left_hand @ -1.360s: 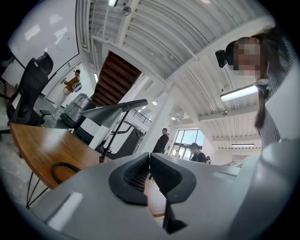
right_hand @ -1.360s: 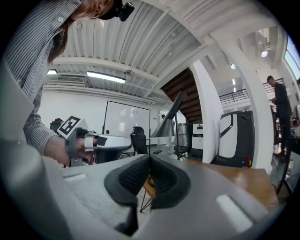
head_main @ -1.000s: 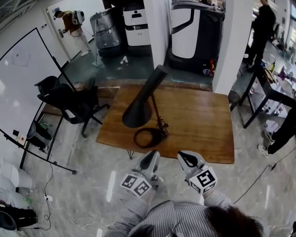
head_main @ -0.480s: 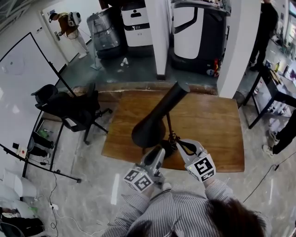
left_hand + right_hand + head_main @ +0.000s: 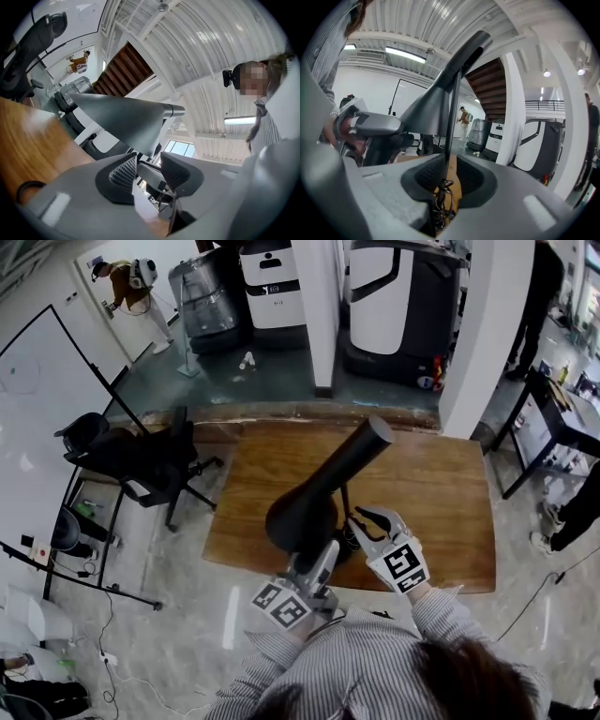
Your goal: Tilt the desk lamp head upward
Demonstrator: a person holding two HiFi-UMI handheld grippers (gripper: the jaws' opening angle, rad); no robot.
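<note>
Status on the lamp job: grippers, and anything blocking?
Left gripper jaws just opening, nothing between them, under the lamp shade. Right gripper open, lamp stem between its jaws, not clamped. Cord bunched at the stem's foot.

light: bright, ceiling strips point(image 5: 405, 55) | glare: floor point(image 5: 230, 620) | edges: fisheye-warped, vignetted

Black desk lamp point(image 5: 319, 495) on wooden table point(image 5: 441, 502)

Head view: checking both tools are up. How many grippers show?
2. The grey left gripper, jaws just opened with nothing between, sits under the black cone-shaped lamp shade. The grey right gripper is beside it, jaws apart around the thin black lamp stem. Neither is hidden.
</note>
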